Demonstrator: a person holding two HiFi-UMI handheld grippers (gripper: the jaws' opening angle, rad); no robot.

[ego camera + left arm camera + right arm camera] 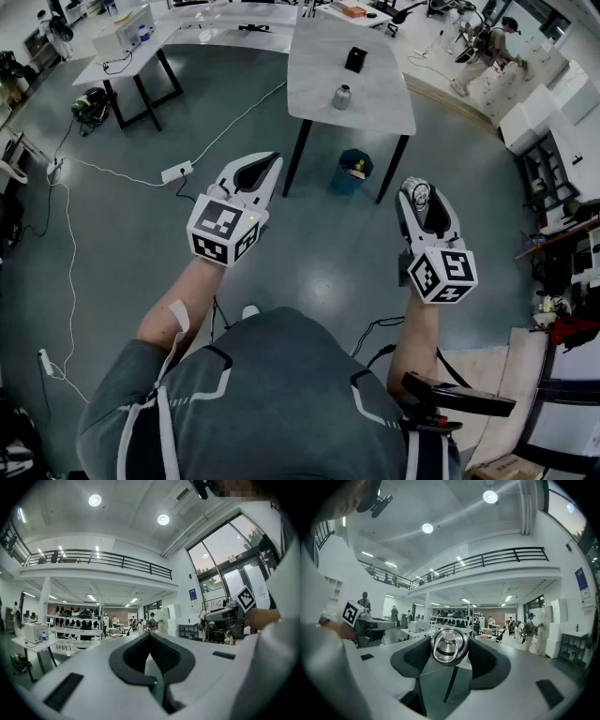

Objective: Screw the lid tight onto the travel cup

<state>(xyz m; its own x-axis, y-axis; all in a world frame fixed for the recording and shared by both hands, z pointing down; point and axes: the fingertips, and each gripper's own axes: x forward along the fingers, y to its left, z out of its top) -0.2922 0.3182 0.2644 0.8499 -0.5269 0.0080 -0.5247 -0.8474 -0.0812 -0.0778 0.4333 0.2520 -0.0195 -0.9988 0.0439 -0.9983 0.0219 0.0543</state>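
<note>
Two grippers, level: my left gripper (272, 161) is closed, empty; my right gripper (418, 188) clamps the lid (449, 648), ringed top facing me. The cup (342, 97) stands upright on the far worktop (319, 66).

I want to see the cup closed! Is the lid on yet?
Not yet. Done: the right gripper holds the round shiny metal lid. In hand: carrying it; the grey metal travel cup stands away on the pale table. Left: setting it on and screwing tight.

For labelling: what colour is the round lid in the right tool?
Shiny silver lid; right gripper view.
</note>
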